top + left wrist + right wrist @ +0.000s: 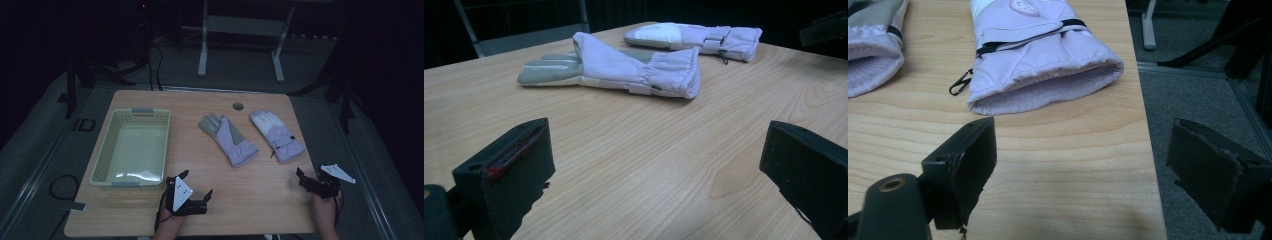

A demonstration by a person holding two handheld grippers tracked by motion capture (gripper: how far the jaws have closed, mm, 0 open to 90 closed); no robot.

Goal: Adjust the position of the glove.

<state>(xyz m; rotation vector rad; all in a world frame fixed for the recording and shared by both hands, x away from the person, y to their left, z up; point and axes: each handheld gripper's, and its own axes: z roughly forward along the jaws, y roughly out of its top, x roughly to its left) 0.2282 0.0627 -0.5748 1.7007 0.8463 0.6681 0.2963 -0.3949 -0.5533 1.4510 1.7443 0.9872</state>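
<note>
Two lilac winter gloves lie flat on the wooden table. The left glove (227, 139) (624, 67) shows a grey palm, its cuff toward me. The right glove (277, 135) (1033, 55) has a white back, a black strap and a small clip, and its open cuff faces my right gripper. My left gripper (197, 183) (659, 150) rests low near the table's front edge, open, with bare wood between its jaws. At the front right corner my right gripper (310, 176) (1083, 155) is open too and a short way from the right glove's cuff.
A pale green plastic basket (102, 155) stands on the left half of the table, with nothing in it. A round cable hole (238, 106) sits near the far edge. The table's right edge (1143, 125) runs close beside my right gripper, with grey floor beyond.
</note>
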